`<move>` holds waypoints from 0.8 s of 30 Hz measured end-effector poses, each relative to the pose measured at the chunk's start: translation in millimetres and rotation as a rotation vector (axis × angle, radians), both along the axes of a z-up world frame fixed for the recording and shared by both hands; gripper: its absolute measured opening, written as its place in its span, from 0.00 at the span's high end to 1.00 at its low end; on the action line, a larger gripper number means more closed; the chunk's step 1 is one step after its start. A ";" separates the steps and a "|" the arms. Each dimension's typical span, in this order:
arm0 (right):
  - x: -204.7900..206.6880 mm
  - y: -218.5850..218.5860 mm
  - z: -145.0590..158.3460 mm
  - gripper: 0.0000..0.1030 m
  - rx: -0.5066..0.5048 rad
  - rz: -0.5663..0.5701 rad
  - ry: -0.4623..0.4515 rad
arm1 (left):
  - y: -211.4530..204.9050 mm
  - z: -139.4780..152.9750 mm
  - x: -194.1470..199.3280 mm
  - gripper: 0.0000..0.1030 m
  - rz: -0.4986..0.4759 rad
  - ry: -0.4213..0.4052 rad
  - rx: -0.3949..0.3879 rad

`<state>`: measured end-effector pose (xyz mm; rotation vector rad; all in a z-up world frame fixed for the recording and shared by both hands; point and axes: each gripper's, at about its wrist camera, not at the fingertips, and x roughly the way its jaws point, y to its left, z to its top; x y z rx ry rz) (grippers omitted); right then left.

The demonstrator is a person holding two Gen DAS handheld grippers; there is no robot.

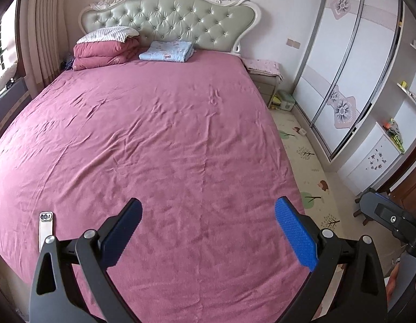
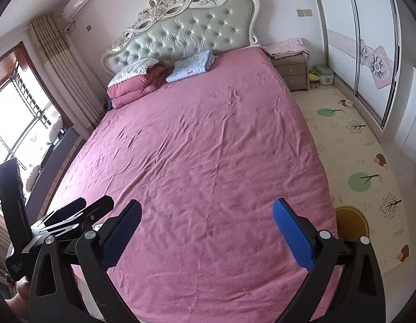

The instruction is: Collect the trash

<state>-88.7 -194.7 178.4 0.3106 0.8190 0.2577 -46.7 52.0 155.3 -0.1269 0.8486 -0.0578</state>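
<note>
I see no trash on the pink bed sheet (image 1: 167,123) in either view. My left gripper (image 1: 208,231) is open and empty, held above the foot of the bed. My right gripper (image 2: 206,231) is also open and empty, above the foot of the bed (image 2: 208,140) a little further right. In the right wrist view the left gripper shows at the lower left edge (image 2: 73,215). In the left wrist view part of the right gripper shows at the far right (image 1: 391,215). A small pale object (image 2: 347,103) lies on the floor mat near the wardrobe; I cannot tell what it is.
A white phone (image 1: 45,227) lies on the bed's near left corner. Folded pink quilt (image 1: 100,53), pillow and blue blanket (image 1: 167,51) sit by the headboard. Nightstand (image 2: 291,71) and green box (image 2: 325,74) stand right of the bed. A yellow round bin (image 2: 352,223) stands on the patterned mat. Wardrobe (image 1: 342,67) at right.
</note>
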 end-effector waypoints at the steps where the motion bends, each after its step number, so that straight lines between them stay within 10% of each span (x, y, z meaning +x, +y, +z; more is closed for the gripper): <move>1: -1.2 -0.1 0.7 0.08 0.000 0.002 -0.003 | -0.8 0.1 -0.3 0.04 0.000 -0.001 0.003; 24: -0.4 -3.8 -4.3 0.08 0.019 -0.004 0.019 | -7.8 7.4 -7.3 0.04 -0.008 -0.025 0.014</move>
